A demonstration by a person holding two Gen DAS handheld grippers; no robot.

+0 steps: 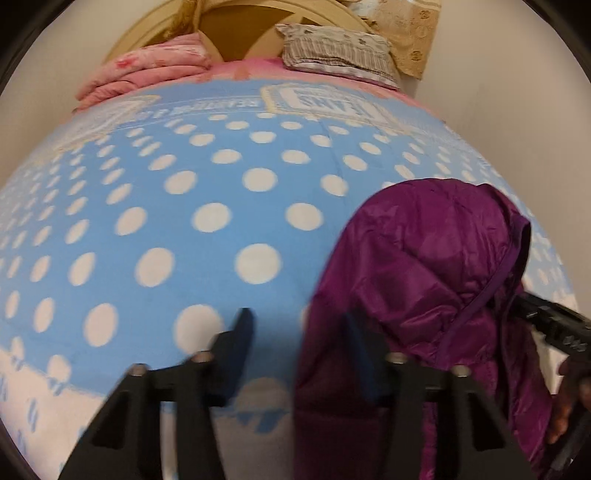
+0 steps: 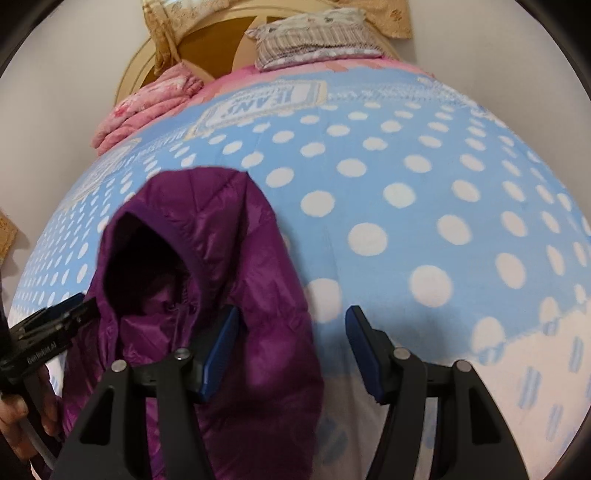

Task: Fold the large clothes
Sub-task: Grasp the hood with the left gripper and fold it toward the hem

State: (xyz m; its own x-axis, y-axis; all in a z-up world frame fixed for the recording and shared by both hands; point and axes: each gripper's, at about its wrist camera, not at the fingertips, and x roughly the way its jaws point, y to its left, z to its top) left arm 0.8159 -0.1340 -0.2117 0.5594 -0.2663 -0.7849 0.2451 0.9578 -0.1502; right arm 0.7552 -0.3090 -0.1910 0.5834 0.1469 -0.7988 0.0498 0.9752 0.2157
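A purple hooded puffer jacket (image 1: 424, 266) (image 2: 229, 236) sits bunched on the blue polka-dot blanket (image 1: 184, 221) (image 2: 406, 184), hood pointing to the headboard. My left gripper (image 1: 299, 332) stands open at the jacket's left edge. That edge reaches into the gap and covers the right finger (image 1: 356, 339), while the left pad (image 1: 242, 332) is clear of the cloth. My right gripper (image 2: 291, 332) is open at the jacket's right side, its left finger (image 2: 221, 339) over the fabric and its right finger (image 2: 362, 339) over bare blanket. Each view catches the other gripper's black body at its edge.
Folded pink bedding (image 1: 147, 70) (image 2: 147, 103) and a striped pillow (image 1: 332, 51) (image 2: 314, 40) lie by the wooden headboard (image 1: 240, 29). White walls flank the bed on both sides. A hand (image 2: 18, 417) grips the left tool's handle.
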